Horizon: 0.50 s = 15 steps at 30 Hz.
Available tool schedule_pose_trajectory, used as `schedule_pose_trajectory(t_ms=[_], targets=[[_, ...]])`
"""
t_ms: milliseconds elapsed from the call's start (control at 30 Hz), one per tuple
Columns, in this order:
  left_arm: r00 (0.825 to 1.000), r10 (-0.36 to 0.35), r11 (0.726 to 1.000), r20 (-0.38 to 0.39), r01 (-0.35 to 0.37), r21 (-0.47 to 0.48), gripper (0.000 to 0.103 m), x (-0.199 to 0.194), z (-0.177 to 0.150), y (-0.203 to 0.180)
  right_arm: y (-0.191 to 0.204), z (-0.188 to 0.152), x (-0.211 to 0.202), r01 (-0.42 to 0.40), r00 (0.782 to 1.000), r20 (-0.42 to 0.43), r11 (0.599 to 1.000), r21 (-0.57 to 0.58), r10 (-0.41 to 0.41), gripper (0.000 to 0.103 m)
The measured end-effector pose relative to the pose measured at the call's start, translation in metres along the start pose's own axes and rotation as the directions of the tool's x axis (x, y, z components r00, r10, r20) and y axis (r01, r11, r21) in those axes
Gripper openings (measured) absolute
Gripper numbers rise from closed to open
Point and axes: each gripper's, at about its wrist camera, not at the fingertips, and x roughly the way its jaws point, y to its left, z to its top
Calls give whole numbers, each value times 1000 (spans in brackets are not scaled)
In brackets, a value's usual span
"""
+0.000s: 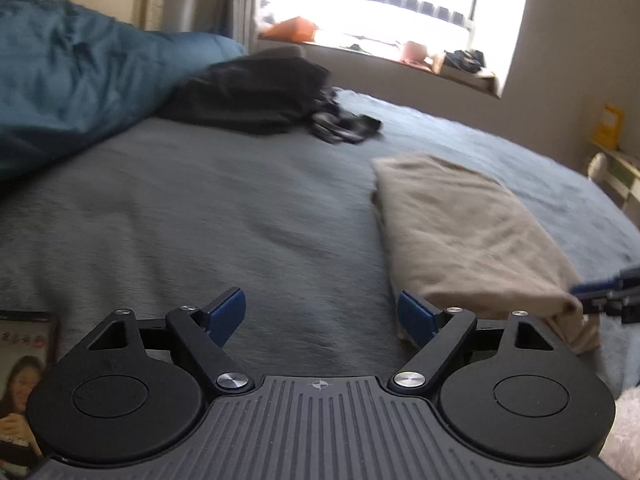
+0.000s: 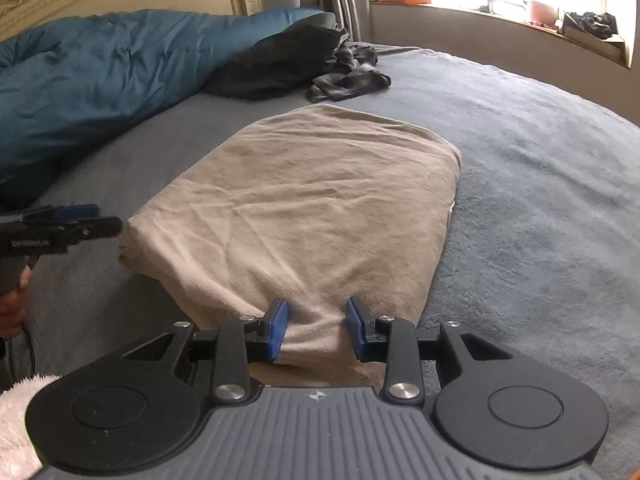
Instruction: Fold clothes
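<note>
The left claw [image 1: 320, 316] stood wide open with nothing between its blue pads [image 1: 226, 312]. The right claw [image 2: 316, 328] pinched a fold of cloth, angled downward.

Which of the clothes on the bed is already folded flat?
The beige garment: a smooth rectangle at the right gripper. The black pile by the blue duvet lies crumpled.

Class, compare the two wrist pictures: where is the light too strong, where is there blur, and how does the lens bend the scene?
Left wrist view: the window is blown out to white, the dark clothes and beige garment are smeared by motion blur, and the bed curves. Right wrist view: sharper, creases on the garment readable; window glare at top right; the bed's edge bows strongly.
</note>
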Motion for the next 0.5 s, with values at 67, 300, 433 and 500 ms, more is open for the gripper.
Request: schedule_pose_trajectory(t_ms=[67, 300, 433, 500], targets=[[1000, -12, 1000, 27, 12, -21, 78, -3, 7, 1, 1, 1, 0, 6, 1000, -2, 1000, -6, -6, 35], [980, -170, 981, 105, 158, 113, 61, 4, 31, -50, 3, 1, 0, 19, 1000, -1, 1000, -2, -19, 35], [981, -191, 954, 28, 179, 240, 54, 16, 16, -78, 6, 1, 1, 33, 999, 0, 999, -9, -33, 35], [982, -187, 949, -22, 186, 256, 54, 21, 4, -83, 7, 1, 2, 37, 999, -1, 999, -9, -37, 35]])
